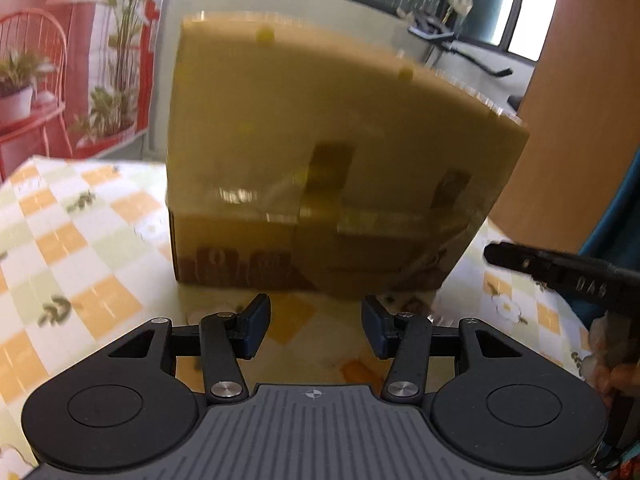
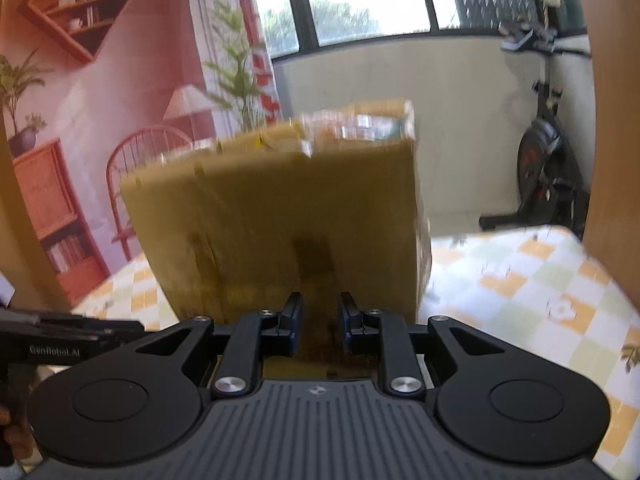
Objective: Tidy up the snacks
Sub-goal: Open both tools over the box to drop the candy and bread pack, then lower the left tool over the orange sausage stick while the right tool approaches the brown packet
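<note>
Brown cardboard fills the middle of both views: a taped cardboard box (image 1: 336, 152) stands on a table covered by a checked cloth (image 1: 80, 240) of orange, pale green and white squares with small flower prints. The box is the landmark here, and it is blurred in both pictures.

Left of the box, in the left wrist view, the cloth runs bare out to the table's far edge, beyond which stand a red chair and potted plants. Clear tape crosses the box's near face, dark print shows along its base, and its bottom edge rests on the cloth. The left gripper (image 1: 316, 322) sits just in front of that bottom edge, its fingers spread apart with only cloth between them, holding nothing and not touching the box. Right of the box, the right gripper (image 1: 560, 272) shows as a dark arm reaching in near the box's lower right corner; contact cannot be told from here.

In the right wrist view, the left gripper (image 2: 68, 340) lies low to the left of the box. The right gripper (image 2: 319, 322) is pressed close against the box's near face, its fingers only narrowly parted with cardboard showing in the gap; whether they pinch a flap or edge cannot be told. Shiny packets (image 2: 352, 124) show blurred at the box's top. Right of the box, cloth lies bare to the table edge, with an exercise bike (image 2: 548, 152) past it.
</note>
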### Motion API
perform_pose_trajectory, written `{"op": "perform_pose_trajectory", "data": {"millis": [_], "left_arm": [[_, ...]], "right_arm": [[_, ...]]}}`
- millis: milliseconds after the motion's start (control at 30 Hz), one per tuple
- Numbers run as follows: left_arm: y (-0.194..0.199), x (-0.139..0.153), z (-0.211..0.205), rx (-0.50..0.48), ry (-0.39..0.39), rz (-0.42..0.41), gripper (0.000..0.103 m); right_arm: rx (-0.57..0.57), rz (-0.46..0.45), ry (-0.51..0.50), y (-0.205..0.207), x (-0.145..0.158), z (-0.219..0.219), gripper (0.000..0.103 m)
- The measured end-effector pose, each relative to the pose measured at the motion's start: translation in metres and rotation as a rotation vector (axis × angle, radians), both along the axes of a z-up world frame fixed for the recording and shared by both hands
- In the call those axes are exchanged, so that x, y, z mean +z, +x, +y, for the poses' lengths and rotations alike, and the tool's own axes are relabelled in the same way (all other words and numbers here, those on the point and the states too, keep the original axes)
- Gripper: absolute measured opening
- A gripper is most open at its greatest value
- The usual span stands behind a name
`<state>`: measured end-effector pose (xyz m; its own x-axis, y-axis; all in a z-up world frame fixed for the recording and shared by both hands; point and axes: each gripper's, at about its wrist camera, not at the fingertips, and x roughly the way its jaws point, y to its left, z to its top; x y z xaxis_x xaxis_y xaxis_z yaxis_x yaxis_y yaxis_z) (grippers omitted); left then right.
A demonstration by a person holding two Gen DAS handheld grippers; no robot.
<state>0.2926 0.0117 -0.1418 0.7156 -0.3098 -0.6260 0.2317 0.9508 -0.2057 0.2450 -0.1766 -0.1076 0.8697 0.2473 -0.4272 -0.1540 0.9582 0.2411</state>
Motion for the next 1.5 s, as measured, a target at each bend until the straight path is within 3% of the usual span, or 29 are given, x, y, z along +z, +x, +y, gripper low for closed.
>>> {"op": "perform_pose_trajectory", "data": {"millis": [200,533,800,933,1100,1233,1500], "left_arm": [[0.000,-0.020,-0.001,0.066,-0.011,0.079,0.053],[0.003,-0.029,-0.006,0.094,-0.032,0.134,0.053],[-0.007,-0.038,-0.029,0.060,-0.049,0.164,0.054],[-0.011,-0.043,-0.043,0.053,-0.011,0.164,0.054],[-0.015,-0.046,-0.055,0.112,0.049,0.136,0.054],[-0.013,-0.048,-0.064,0.129,0.049,0.145,0.056],[-0.006,-0.054,-0.079,0.104,0.089,0.157,0.059]], "right_arm": [[0.033,0.095,-0.094,0.012,-0.043,0.006,0.048],[0.086,0.214,-0.160,0.053,-0.094,0.010,0.056],[0.067,0.200,-0.154,0.039,-0.095,0.010,0.049],[0.033,0.185,-0.151,0.020,-0.097,0.012,0.049],[0.055,0.159,-0.190,0.016,-0.100,0.019,0.049],[0.063,0.160,-0.127,0.018,-0.101,0.009,0.049],[0.055,0.151,-0.130,0.018,-0.101,0.009,0.047]]}}
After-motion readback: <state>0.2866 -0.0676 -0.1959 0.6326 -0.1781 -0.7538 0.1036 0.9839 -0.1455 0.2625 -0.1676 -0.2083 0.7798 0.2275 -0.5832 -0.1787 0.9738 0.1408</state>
